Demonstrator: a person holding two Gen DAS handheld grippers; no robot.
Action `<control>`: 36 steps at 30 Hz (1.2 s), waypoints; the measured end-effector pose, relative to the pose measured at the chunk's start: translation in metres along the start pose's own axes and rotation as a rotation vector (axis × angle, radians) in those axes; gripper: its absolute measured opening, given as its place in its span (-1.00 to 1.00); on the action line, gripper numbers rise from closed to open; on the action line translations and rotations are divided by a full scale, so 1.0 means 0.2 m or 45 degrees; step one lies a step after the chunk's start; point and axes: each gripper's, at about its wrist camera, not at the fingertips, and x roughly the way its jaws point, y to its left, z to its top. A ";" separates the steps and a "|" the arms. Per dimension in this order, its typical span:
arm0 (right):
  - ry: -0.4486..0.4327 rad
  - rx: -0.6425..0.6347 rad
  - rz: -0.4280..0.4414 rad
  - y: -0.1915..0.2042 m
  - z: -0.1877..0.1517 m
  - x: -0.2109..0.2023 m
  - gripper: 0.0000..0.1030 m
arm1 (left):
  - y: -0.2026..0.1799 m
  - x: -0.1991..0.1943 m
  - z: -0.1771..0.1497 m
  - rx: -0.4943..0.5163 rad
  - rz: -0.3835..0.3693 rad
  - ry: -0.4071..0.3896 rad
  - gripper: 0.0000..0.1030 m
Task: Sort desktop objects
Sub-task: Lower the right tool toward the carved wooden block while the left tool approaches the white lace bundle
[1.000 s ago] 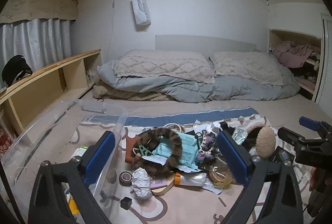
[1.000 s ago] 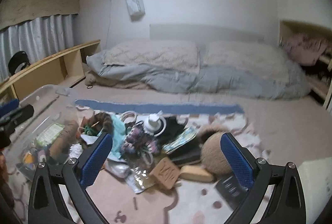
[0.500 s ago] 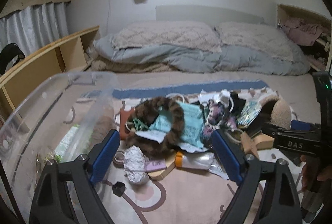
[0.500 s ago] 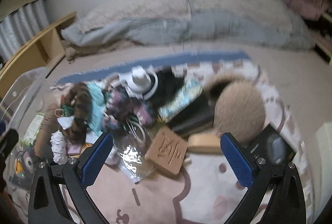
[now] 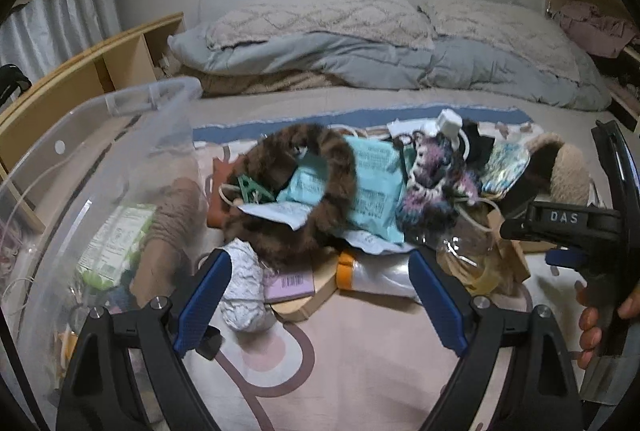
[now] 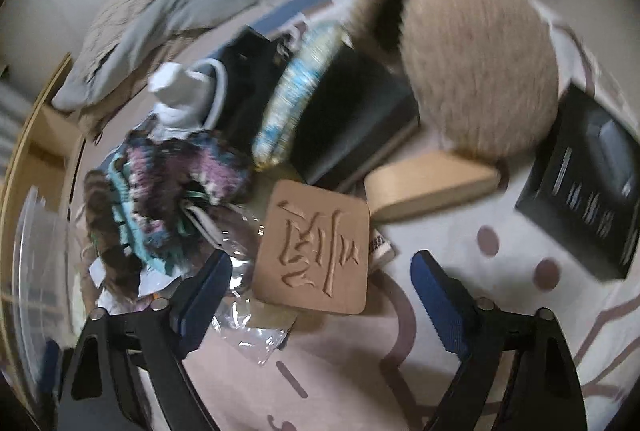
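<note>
Sorting at an early stage: a clear plastic bin (image 5: 100, 159) at the left already holds a green-labelled packet (image 5: 114, 239) and a few other items, while most of the clutter still lies heaped on the patterned bed cover (image 5: 360, 371), among it a brown fur ring (image 5: 320, 191), a teal pouch (image 5: 372, 187), a knitted multicolour piece (image 6: 180, 175), a carved wooden coaster (image 6: 316, 247) and a fluffy beige puff (image 6: 476, 71). The left tongs (image 5: 320, 295) stand released and empty over the near edge of the heap. The right tongs (image 6: 320, 295) are closing just before the coaster, with nothing yet grasped between the jaws.
</note>
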 end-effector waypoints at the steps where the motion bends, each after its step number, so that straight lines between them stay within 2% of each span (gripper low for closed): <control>1: 0.013 0.017 -0.002 -0.01 0.00 0.02 0.61 | 0.00 0.01 0.00 -0.003 0.003 0.006 0.76; 7: 0.044 0.070 0.004 -0.02 -0.02 0.06 0.59 | 0.05 0.09 -0.03 -0.094 0.003 0.075 0.76; 11: 0.050 0.061 0.039 -0.01 -0.03 0.05 0.26 | 0.10 0.15 -0.04 -0.187 0.017 0.145 0.76; 16: 0.048 0.003 -0.010 0.03 -0.04 0.03 0.26 | 0.17 0.24 -0.07 -0.299 0.078 0.232 0.76; 22: 0.067 -0.013 -0.008 0.01 -0.06 0.02 0.26 | 0.24 0.33 -0.12 -0.426 0.183 0.335 0.76; 27: 0.073 -0.016 -0.010 0.00 -0.06 0.01 0.26 | 0.24 0.39 -0.13 -0.439 0.243 0.364 0.76; 36: 0.049 -0.117 -0.080 0.05 -0.06 0.00 0.26 | 0.24 0.50 -0.10 -0.349 0.349 0.365 0.76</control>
